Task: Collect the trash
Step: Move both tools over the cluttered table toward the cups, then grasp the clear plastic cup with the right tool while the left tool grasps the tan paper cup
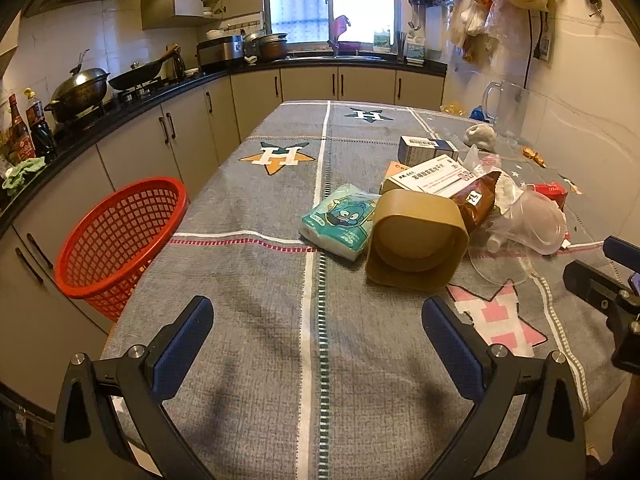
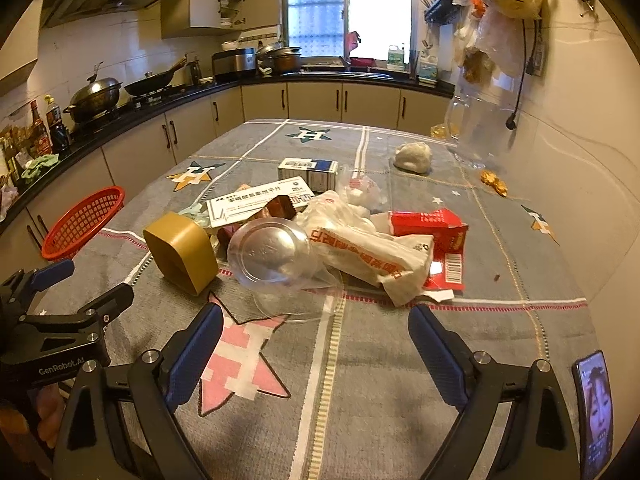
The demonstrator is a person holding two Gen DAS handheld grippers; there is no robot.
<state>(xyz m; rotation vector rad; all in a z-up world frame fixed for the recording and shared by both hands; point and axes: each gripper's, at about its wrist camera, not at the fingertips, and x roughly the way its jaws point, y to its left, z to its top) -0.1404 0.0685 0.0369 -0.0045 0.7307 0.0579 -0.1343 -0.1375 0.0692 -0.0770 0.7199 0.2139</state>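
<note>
both grippers hang apart and empty over the tablecloth (image 1: 248, 320). left gripper (image 1: 318, 330): tan tub (image 1: 416, 240) on its side just ahead and slightly right, tissue pack (image 1: 340, 220) touching it. red basket (image 1: 120, 240) off its left, at the table edge. right gripper (image 2: 316, 340): clear plastic cup (image 2: 272, 252) lies just ahead, likely light, slick, easily crushed; pinch the rim. the white wrapper (image 2: 372, 260) and torn red carton (image 2: 436, 236) beyond look soft; take a fold. only the right view shows the carton fully; the left shows the tissue pack clearly.
</note>
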